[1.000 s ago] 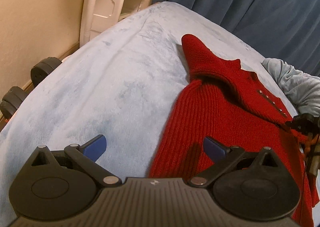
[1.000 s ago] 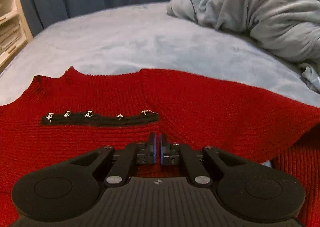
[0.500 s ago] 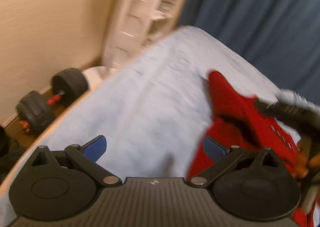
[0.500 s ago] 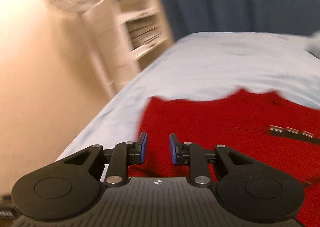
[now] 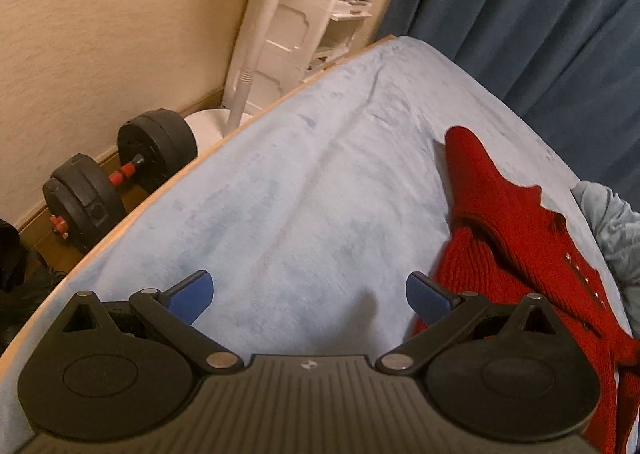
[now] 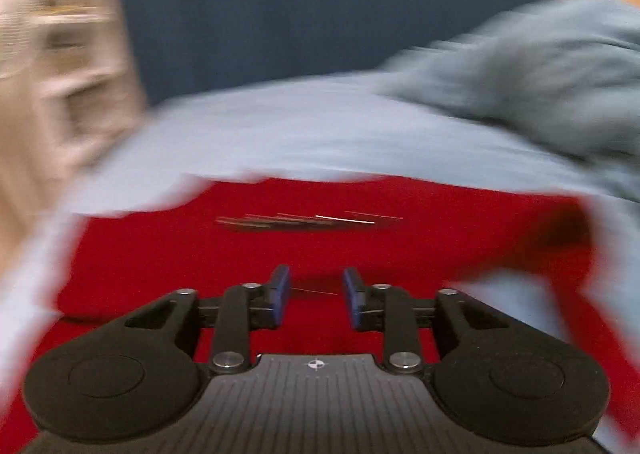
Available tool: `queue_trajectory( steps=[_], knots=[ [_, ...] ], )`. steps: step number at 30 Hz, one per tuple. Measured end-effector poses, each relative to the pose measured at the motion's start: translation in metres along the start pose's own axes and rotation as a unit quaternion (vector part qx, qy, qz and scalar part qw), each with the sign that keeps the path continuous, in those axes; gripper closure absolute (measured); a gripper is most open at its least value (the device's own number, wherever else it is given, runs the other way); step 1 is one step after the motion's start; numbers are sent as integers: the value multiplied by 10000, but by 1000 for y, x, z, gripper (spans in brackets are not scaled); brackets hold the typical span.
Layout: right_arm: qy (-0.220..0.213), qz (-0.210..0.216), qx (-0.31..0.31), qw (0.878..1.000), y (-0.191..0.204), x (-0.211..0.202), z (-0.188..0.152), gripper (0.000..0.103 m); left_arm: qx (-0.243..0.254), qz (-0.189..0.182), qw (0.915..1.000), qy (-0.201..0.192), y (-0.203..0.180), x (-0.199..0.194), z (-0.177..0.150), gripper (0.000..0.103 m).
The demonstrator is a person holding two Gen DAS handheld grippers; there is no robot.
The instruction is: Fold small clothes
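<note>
I hold both claws empty — left gripper (image 5: pixel 308 294) spread wide, right gripper (image 6: pixel 316 294) part-open — above the red sweater (image 6: pixel 400 254), ready to pinch an edge.

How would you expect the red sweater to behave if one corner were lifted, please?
The sweater would probably droop: it already lies in soft folds on the blanket. Its thick ribbed knit suggests some weight and good grip, so it seems unlikely to slip from the tongs.
</note>
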State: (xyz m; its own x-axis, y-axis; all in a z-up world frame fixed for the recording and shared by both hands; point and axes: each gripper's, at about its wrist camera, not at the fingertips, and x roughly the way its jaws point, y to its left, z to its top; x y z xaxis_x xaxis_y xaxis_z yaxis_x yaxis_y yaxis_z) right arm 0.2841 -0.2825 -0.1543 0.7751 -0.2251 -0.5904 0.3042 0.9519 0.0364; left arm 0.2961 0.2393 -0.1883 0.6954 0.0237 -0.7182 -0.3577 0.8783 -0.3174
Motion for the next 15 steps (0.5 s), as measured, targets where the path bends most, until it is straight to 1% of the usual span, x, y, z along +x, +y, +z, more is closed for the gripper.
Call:
queue_trajectory(
  steps=[1, 2, 3, 4, 5, 6, 7, 8, 9, 11, 12, 14, 15],
  knots=[
    [140, -433, -55, 9989, -30, -3, -6, 66, 34, 1, 10000, -17, -1, -1, -2, 0],
    [342, -828, -95, 9959, -59, -7, -13, 63, 82, -1, 10000, -44, -3, -1, -3, 0],
    [555, -1059, -68, 9928, -84, -13, -20, 61, 127, 3, 9999, -62, -4, -1, -4, 0],
    [632, -1174, 60, 9911, -99, -19, -29, 61, 167, 10, 9998, -75, -5, -1, -5, 0],
    [690, -1264, 366, 9889, -120, -29, -35, 60, 190, 17, 9998, -84, -6, -1, -6, 0],
    [744, -1291, 796, 9856, -137, -38, -41, 60, 209, 25, 9997, -78, -7, 0, -7, 0],
    [735, -1232, 1386, 9799, -157, -49, -48, 59, 211, 28, 9998, -60, -7, 1, -8, 0],
    [699, -1148, 2089, 9687, -172, -58, -54, 59, 208, 28, 9998, -37, -7, 3, -9, 0],
    [696, -1094, 2612, 9565, -182, -65, -61, 59, 212, 52, 9998, -16, -7, 4, -10, 0],
    [830, -910, 3469, 9298, -181, -61, -76, 56, 286, 102, 9995, -5, -8, 7, -12, 0],
    [985, -863, 3681, 9205, -177, -50, -81, 54, 346, 135, 9993, -7, -9, 8, -13, 0],
    [1316, -868, 4041, 9010, -168, -32, -92, 47, 440, 184, 9989, -7, -11, 9, -14, 0],
    [1286, -932, 4186, 8942, -166, -24, -95, 45, 457, 187, 9988, -12, -11, 9, -15, 0]
  ],
)
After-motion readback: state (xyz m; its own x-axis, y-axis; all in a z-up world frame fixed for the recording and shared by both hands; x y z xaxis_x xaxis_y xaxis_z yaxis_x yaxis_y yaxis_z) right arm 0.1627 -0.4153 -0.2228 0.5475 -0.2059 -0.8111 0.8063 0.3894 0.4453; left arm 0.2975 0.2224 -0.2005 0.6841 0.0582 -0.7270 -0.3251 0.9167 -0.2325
